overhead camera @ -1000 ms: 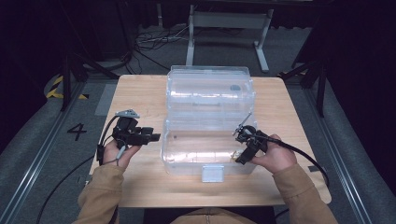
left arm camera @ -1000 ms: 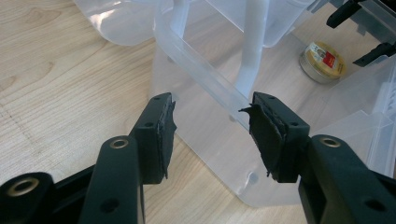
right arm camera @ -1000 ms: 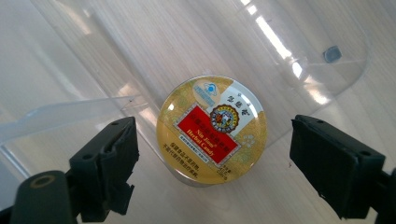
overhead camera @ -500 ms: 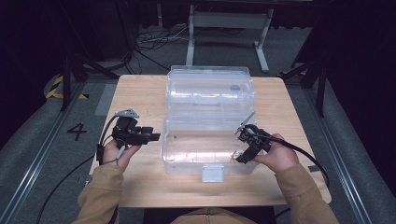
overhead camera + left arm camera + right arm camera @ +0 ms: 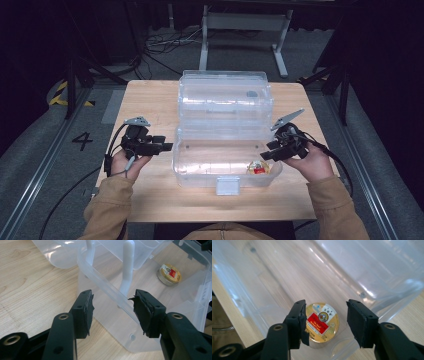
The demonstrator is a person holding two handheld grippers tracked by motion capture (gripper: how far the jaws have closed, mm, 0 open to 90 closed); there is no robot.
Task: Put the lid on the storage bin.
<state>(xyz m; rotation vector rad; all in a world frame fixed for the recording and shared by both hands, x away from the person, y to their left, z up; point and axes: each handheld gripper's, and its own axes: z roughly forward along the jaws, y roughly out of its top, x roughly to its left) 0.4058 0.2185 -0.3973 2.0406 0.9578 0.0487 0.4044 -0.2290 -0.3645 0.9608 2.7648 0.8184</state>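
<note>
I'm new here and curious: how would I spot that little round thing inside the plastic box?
On the wooden table stands a clear plastic bin with its lid open. In its corner near the right gripper lies a small round tin, alone in there: gold lid, red label.

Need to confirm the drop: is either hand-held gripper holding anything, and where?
Nothing held. The tin lies in the box, free of the right hand-held gripper.

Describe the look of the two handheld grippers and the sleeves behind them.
Both the left gripper and the right gripper are black, each topped by a grey three-cornered plate and trailing a black cable. Their blocky fingers carry worn black pads. The sleeves are tan.
</note>
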